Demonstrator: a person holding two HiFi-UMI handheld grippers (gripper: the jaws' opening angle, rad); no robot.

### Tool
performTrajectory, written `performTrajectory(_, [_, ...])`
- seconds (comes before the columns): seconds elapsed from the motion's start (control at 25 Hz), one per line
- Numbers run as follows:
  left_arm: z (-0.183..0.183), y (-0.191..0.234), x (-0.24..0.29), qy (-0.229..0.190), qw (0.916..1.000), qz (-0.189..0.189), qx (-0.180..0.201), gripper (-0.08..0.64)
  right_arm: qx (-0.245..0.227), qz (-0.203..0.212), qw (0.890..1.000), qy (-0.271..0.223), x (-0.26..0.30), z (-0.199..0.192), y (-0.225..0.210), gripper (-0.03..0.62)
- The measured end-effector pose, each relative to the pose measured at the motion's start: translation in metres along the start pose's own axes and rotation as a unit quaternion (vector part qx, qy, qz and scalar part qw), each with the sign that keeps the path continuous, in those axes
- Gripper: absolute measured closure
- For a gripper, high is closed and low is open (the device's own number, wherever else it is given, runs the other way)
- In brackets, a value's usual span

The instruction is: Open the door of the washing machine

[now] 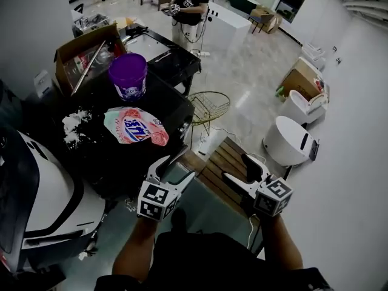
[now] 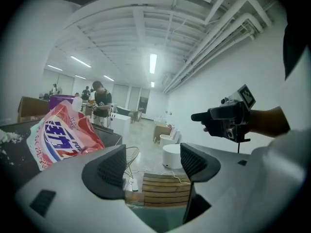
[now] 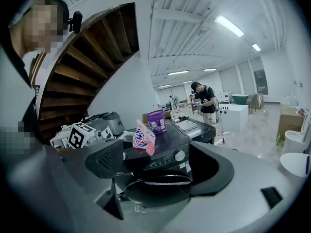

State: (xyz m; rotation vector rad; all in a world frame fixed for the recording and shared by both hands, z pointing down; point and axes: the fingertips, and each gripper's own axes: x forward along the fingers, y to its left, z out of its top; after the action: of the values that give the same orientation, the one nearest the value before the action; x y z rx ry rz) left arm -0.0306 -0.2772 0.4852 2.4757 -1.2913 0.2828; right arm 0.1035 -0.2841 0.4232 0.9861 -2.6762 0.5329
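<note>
The black washing machine stands left of centre; its front does not show in the head view. The right gripper view shows its control panel and, under it, the dark round door. The door's lower part is hidden, and I cannot tell whether it is ajar. My left gripper is open and empty, off the machine's right front corner. My right gripper is open and empty further right, over a wooden slatted platform. The left gripper view looks between open jaws at that platform, with the right gripper beside it.
On the machine's top stand a pink detergent bag and a purple bucket. A white appliance is at the left. A wire basket and white round units stand on the floor. A person stands at the back.
</note>
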Motion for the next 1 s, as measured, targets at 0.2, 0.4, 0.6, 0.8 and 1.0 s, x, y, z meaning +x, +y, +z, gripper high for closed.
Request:
performTrajectory(0.2, [0.003, 0.023, 0.003, -0.005, 0.9993, 0.023, -0.028, 0.206, -0.006, 0.054, 0.998, 0.025, 0.054, 0.01, 0.003, 0.163])
performTrajectory(0.4, [0.0, 0.046, 0.009, -0.002, 0.9962, 0.067, -0.055, 0.218, -0.016, 0.106, 0.994, 0.039, 0.088, 0.015, -0.003, 0.167])
performTrajectory(0.6, [-0.004, 0.064, 0.02, 0.005, 0.9889, 0.125, -0.081, 0.229, -0.026, 0.162, 0.984, 0.065, 0.116, 0.005, -0.025, 0.176])
performTrajectory(0.8, [-0.011, 0.081, 0.037, 0.018, 0.9697, 0.206, -0.13, 0.236, -0.04, 0.24, 0.964, 0.112, 0.152, -0.011, -0.053, 0.181])
performTrajectory(1.0, [-0.015, 0.09, 0.059, 0.029, 0.949, 0.274, -0.154, 0.238, -0.066, 0.315, 0.933, 0.164, 0.182, -0.043, -0.078, 0.186])
